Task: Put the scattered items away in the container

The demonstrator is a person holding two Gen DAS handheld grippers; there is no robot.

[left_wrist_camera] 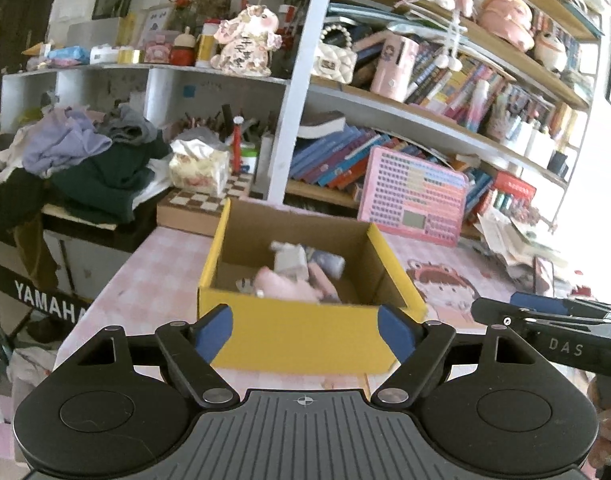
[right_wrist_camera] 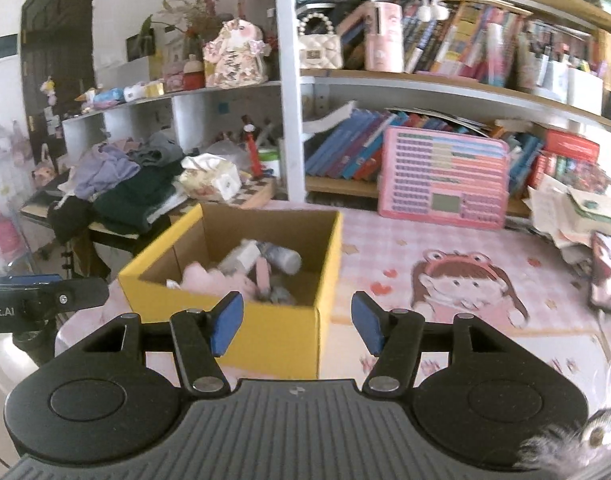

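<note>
Both grippers, left (left_wrist_camera: 305,332) and right (right_wrist_camera: 297,322), wide and empty, yellow box (left_wrist_camera: 305,340) contents blurred, perhaps a pink plush (left_wrist_camera: 289,286).

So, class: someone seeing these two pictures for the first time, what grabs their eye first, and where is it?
The yellow cardboard box sits open on the pink checked table, just ahead of both open grippers, with a pink soft toy and small bottles piled inside. Behind it, a pink keyboard-like toy board leans against crammed bookshelves.

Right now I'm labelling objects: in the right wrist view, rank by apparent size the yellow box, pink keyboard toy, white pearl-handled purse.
1. yellow box, though it is nearest the camera
2. pink keyboard toy
3. white pearl-handled purse
</note>
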